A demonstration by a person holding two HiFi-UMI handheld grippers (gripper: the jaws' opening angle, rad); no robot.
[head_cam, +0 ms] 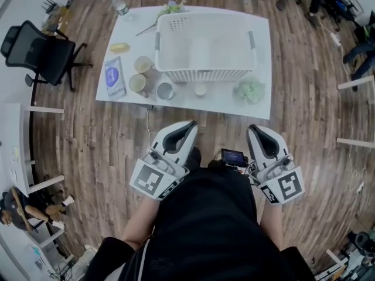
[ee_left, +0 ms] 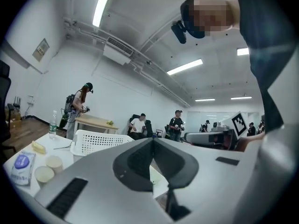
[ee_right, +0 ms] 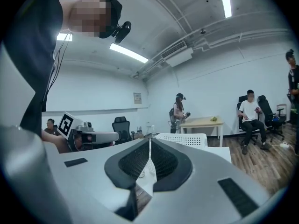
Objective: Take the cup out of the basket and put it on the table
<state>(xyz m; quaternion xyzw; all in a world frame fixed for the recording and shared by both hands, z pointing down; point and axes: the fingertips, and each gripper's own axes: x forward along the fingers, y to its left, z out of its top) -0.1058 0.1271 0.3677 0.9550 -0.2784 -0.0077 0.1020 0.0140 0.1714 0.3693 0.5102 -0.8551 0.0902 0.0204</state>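
The white slotted basket [head_cam: 205, 72] stands on the white table [head_cam: 261, 37]; a pale cup-like shape [head_cam: 199, 52] shows faintly inside it. Three cups [head_cam: 142, 64] [head_cam: 137, 84] [head_cam: 165, 91] stand on the table just left of the basket. Both grippers are held close to the person's body, over the floor and short of the table. My left gripper [head_cam: 188, 123] is shut and empty, its tips [ee_left: 152, 140] pointing level towards the basket [ee_left: 98, 141]. My right gripper [head_cam: 256, 127] is also shut with nothing in it, its jaws [ee_right: 149, 140] meeting in front of the basket [ee_right: 184, 139].
On the table also lie a blue packet [head_cam: 114, 76], a yellow item [head_cam: 119, 47], a water bottle [head_cam: 119, 4], a small white lid [head_cam: 200, 89] and a green bunch [head_cam: 251, 89]. A black office chair [head_cam: 41, 54] stands to the left. Other people work at the room's far side.
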